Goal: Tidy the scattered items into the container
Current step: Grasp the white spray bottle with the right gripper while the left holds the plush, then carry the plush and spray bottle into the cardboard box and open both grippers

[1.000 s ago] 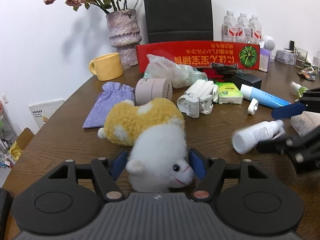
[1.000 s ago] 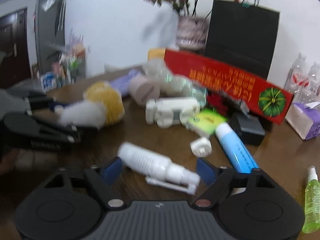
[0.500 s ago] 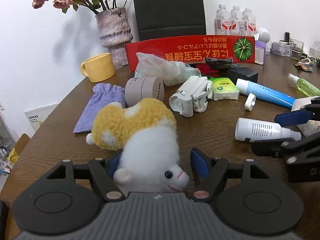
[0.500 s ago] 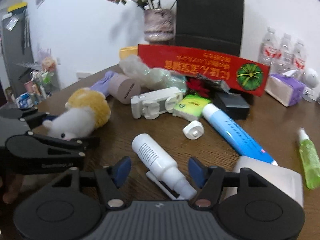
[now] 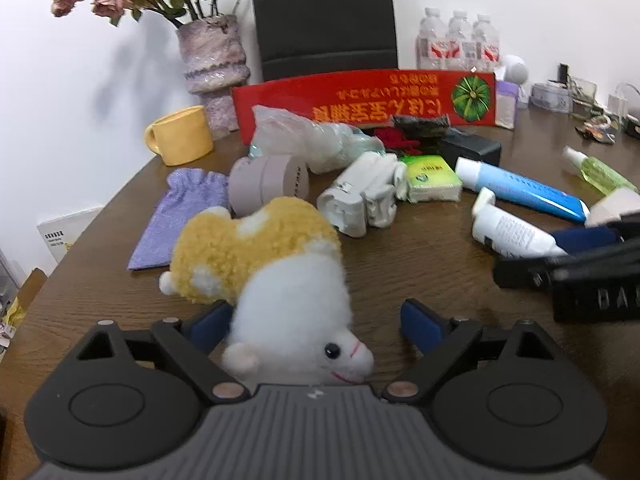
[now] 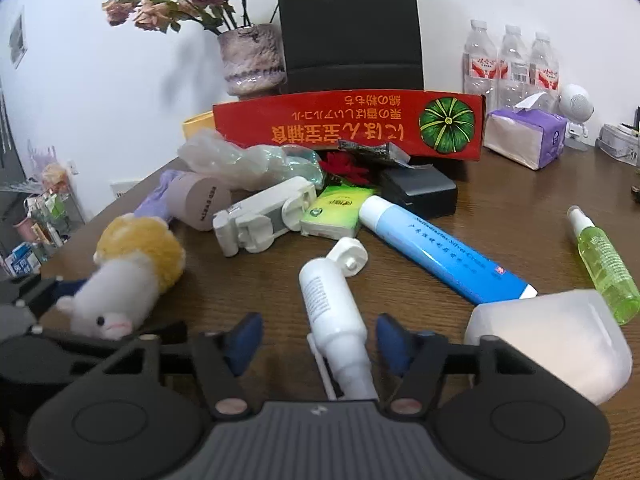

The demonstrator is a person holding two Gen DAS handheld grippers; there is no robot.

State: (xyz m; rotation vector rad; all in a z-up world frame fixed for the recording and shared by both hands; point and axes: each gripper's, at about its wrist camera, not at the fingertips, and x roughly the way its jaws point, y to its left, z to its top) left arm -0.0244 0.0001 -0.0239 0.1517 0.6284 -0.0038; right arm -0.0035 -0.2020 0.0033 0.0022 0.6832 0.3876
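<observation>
A white-and-yellow plush toy lies on the brown table with its head between the fingers of my left gripper. The jaws are opening; the right pad stands clear of the fur, so nothing is gripped. In the right wrist view, a white spray bottle lies lengthwise between the fingers of my right gripper, nozzle toward the camera, with a gap on each side. A red box with a pumpkin picture stands behind the clutter, in front of a black paper bag.
Scattered between are a blue tube, green tissue pack, white folding holder, pink cylinder, purple pouch, green spray bottle and a translucent white container. A yellow mug and vase stand at the back left.
My left jaws have widened off the plush toy's head. The right gripper has rolled to level, and the white bottle now points straight along its fingers.
</observation>
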